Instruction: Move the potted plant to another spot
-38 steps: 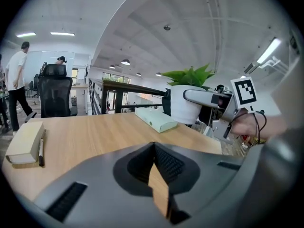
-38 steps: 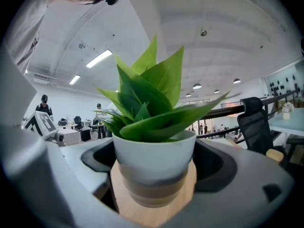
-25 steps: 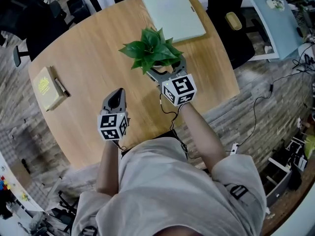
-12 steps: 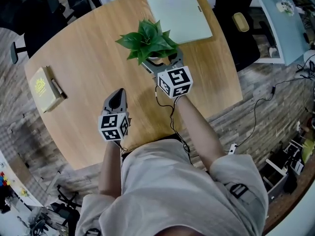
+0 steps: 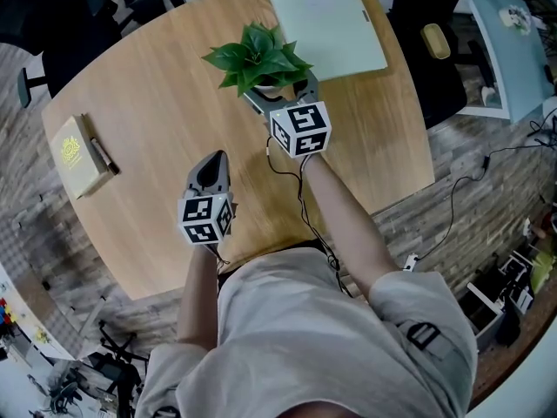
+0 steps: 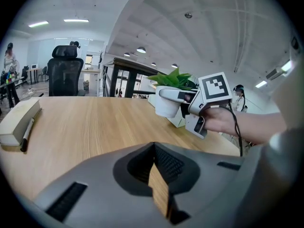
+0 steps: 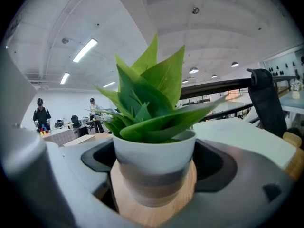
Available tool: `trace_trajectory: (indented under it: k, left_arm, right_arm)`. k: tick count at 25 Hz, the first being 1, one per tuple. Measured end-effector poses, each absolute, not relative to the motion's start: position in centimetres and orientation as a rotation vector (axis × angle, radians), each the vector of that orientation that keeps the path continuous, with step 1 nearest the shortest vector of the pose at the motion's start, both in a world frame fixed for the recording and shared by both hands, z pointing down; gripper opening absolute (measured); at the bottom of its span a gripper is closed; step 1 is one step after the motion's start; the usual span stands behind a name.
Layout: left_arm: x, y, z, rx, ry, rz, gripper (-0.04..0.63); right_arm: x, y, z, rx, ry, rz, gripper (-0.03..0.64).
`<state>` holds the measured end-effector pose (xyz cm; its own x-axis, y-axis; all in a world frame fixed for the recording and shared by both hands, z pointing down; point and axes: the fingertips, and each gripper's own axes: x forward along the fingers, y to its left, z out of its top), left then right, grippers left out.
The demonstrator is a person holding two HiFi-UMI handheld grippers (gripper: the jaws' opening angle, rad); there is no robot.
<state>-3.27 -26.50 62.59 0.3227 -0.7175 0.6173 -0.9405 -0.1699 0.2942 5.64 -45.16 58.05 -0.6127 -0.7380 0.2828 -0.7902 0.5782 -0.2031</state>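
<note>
Up near the far edge, potted plant (image 5: 258,57) upright, its white pot clamped between the jaws of the right gripper (image 5: 278,92), on the bench (image 5: 157,103) just beside a pale closed laptop (image 5: 326,24). Looks to be mid-move: grasp made, setting down and release at a new spot not yet done, left gripper (image 5: 214,160) closed on nothing over the near bench, well apart from a notebook (image 5: 77,153). Cannot tell whether the pot's base rests on the wood or rides just above it; pot largely hidden under leaves in the head view, no destination marked anywhere.
</note>
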Motion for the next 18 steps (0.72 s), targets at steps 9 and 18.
trace_trajectory:
  k: [9, 18]
  left_arm:
    - [-4.1, -26.7, 63.1, 1.928, -1.469, 0.455, 0.012]
    - [-4.0, -27.2, 63.2, 1.931, -1.463, 0.467, 0.012]
  right_arm:
    - [4.4, -46.6, 61.2, 1.289, -2.573, 0.512, 0.499]
    - [3.5, -47.5, 63.5, 1.278, -2.528, 0.524, 0.5]
